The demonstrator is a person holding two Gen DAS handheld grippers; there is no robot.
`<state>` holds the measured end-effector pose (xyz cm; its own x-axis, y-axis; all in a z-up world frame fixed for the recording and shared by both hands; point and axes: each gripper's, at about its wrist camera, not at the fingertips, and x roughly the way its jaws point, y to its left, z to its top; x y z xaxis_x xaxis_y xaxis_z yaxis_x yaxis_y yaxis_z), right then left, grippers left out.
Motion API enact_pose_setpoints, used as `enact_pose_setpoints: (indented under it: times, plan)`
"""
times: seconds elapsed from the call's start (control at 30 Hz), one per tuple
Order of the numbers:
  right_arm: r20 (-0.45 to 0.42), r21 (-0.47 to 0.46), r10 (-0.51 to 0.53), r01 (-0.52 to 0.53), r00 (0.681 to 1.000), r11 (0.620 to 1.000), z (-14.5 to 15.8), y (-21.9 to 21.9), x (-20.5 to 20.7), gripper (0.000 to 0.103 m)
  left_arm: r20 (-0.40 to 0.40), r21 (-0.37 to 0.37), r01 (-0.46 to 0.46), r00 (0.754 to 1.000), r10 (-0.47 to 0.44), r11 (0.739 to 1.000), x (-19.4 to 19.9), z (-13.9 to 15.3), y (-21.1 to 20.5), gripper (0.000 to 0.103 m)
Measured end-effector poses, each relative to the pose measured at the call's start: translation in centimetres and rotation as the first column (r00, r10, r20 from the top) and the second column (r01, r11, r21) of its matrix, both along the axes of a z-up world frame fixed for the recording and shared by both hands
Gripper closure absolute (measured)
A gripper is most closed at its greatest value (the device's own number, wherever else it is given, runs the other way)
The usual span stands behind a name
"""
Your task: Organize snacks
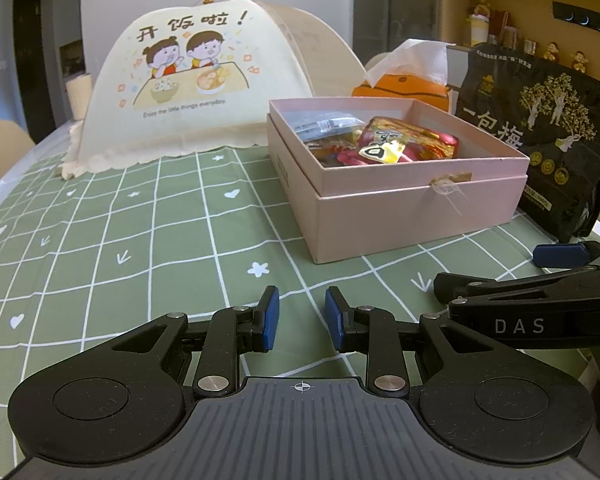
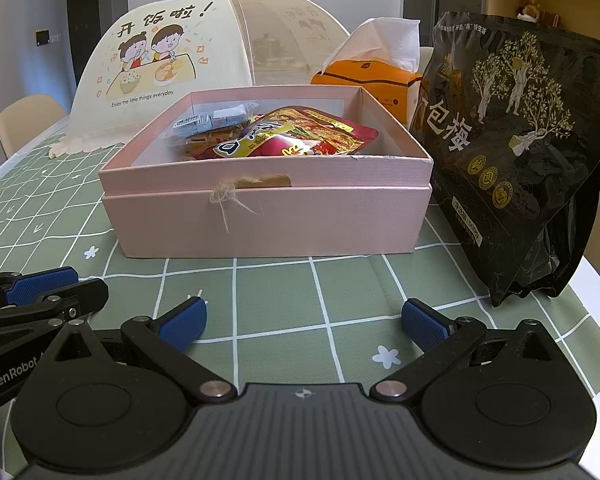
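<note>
Pink cardboard box (image 2: pixel 268 216) sits open on your green-checked table (image 2: pixel 276 300), holding a red snack packet (image 2: pixel 300 136) and a clear one; a black pouch (image 2: pixel 516 148) reading "包梅" leans just beside its right. Your left tongs (image 1: pixel 302 320) stand slightly parted and empty, your right tongs (image 2: pixel 304 322) wide apart and empty. Behind, a food cover (image 1: pixel 184 80) reads "Enjoy the little things everyday."
</note>
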<state>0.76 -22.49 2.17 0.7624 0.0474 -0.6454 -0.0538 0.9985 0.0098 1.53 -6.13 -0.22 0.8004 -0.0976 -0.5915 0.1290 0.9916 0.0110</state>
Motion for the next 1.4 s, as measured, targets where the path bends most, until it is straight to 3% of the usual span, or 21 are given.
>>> enact_pose_setpoints:
  times: [1.4]
  plan:
    - [0.0,0.0,0.0,0.0,1.0,1.0,0.0,0.05,-0.01,0.0,0.0,0.003,-0.02,1.0,0.02,1.0,0.04,0.08,-0.06,0.073]
